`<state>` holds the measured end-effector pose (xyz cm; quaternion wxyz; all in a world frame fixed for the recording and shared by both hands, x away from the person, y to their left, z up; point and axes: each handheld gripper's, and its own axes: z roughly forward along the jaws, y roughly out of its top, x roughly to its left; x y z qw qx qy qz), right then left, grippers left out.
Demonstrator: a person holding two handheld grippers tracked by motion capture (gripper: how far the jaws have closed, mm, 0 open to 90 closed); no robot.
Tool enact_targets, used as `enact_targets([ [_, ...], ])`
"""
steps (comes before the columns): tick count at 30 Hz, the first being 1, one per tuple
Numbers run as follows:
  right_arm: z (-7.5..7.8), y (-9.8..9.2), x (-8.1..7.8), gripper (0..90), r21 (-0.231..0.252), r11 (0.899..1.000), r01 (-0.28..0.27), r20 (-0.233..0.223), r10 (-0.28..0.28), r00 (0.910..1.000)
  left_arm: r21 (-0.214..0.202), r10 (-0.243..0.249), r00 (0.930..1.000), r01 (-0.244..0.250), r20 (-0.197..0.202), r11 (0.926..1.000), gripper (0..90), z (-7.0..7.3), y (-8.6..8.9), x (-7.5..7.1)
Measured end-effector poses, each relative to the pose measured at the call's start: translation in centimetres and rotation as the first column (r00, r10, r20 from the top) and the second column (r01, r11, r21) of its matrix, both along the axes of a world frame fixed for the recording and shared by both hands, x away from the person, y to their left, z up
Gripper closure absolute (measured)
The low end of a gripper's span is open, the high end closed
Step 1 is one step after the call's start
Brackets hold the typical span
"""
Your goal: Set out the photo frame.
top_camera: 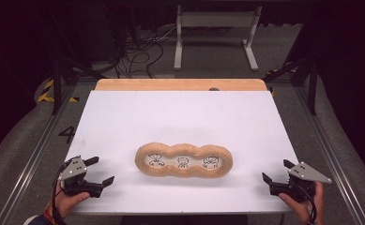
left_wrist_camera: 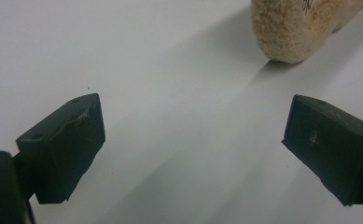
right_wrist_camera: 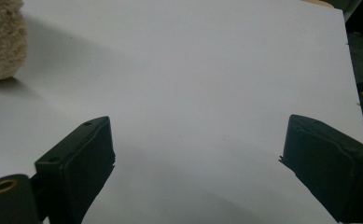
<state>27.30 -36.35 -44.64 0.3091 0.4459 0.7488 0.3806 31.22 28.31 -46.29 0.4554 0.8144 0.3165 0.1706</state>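
Both tongs (top_camera: 100, 171) (top_camera: 274, 171) gape (nothing held).

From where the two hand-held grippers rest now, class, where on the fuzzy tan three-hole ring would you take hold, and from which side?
Probably the rounded ends. The fuzzy tan ring lies flat and lengthwise between the left hand-held gripper and the right hand-held gripper, both open and pointing inward. Each end loop is a narrow band with a hole behind it, so one jaw could go into the hole and one outside.
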Motion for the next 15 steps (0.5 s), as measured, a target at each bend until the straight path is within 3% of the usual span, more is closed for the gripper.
enact_targets([
  [15, -0.17, -0.16, 0.08, 8.6, 0.011, 1.0, 0.006, -0.003, -0.006, 1.0, 0.0, 0.001, 0.9999, -0.001, -0.016, 1.0, 5.8, -0.1, -0.29, 0.44],
])
